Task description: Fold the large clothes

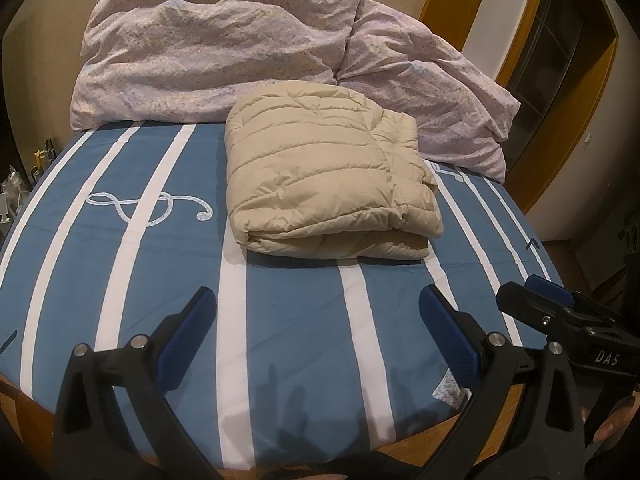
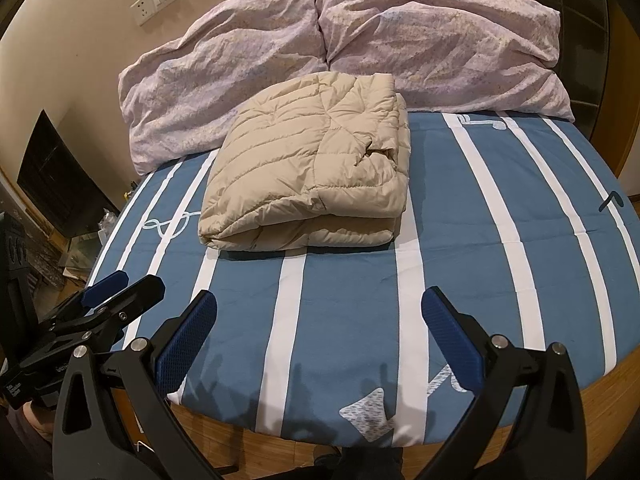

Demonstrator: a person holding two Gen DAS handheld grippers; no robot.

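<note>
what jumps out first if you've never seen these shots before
A beige puffer jacket, folded into a thick bundle, lies mid-bed on a blue sheet with white stripes. Behind it, a rumpled pale floral duvet is heaped against the wall. Nearest the cameras, the left gripper and right gripper hang over the bed's near edge, jaws wide apart and holding nothing.

Two black handheld grippers with blue pads

The left gripper (image 1: 318,308) and right gripper (image 2: 319,312) each have black plastic arms, silver round pivot bolts and textured blue finger pads (image 2: 184,340). Seen from the left wrist, the right gripper's body bears white lettering "DAS".
</note>
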